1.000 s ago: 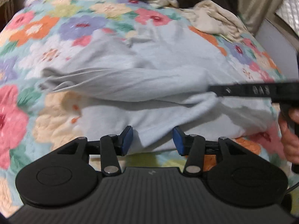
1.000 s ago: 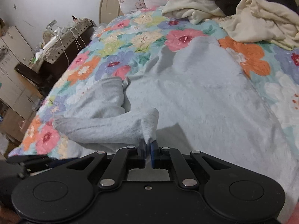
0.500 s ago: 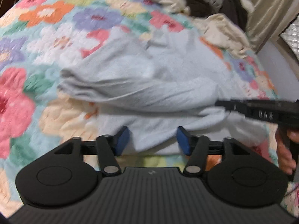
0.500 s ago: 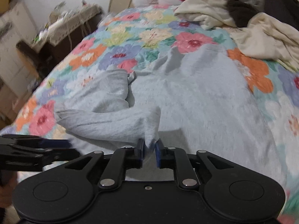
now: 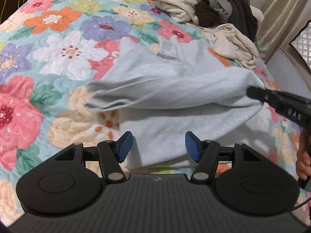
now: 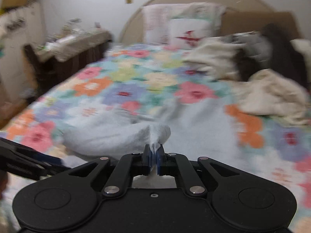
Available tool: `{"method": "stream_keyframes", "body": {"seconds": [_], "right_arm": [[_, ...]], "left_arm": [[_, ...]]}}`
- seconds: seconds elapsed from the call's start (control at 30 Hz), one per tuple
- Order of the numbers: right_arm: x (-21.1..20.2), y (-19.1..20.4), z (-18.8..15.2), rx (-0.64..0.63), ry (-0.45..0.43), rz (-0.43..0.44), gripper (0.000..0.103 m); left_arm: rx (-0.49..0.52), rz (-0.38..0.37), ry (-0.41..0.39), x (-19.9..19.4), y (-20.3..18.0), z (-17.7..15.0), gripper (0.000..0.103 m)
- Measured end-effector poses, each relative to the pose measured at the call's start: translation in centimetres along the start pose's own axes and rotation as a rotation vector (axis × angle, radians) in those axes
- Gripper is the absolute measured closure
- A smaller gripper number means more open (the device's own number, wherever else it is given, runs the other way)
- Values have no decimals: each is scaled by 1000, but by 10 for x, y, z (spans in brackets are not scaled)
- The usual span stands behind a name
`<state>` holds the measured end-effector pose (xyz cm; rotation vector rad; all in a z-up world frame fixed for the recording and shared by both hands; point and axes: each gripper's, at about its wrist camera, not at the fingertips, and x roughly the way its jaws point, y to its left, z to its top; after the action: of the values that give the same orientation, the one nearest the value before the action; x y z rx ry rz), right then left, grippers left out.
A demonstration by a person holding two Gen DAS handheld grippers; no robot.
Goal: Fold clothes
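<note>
Shirt [image 5: 175, 89] lies on bed [image 5: 58, 44], pale blue, partly doubled over. Your R gripper [image 6: 155, 153] has jaws clamped on a bunched bit of it, lifted, prob to carry that side across for the fold. L gripper [image 5: 159, 144] sits at near hem, jaws wide, holding nothing, likely ready to pin. L view shows fold span + clothes pile [image 5: 213, 9]; R view blurry, shows the pinch itself.

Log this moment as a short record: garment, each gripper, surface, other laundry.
garment: light blue shirt, part folded over itself, on the bed
right gripper: shut on a bunched bit of the shirt
left gripper: open, at the shirt's near edge, holding nothing
surface: floral quilt
other laundry: pile of cream and dark clothes at the far side
</note>
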<state>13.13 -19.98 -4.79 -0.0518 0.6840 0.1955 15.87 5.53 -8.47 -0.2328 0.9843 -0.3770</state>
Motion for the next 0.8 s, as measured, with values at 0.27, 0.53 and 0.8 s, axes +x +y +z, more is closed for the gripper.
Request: {"method": "stream_keyframes", "body": {"seconds": [0.27,0.53,0.8], "right_arm": [[3,-16,-44,51,145,-48,98],[10,-21,-61,69,196,-25,97],[11,-57,-75,225,228,-17,86]], "left_arm": [[32,42,28,5,-7,-3,43],[37,48,26,1,-8,-4,43],[147,86,-7,-9,-22,-4,43]]}}
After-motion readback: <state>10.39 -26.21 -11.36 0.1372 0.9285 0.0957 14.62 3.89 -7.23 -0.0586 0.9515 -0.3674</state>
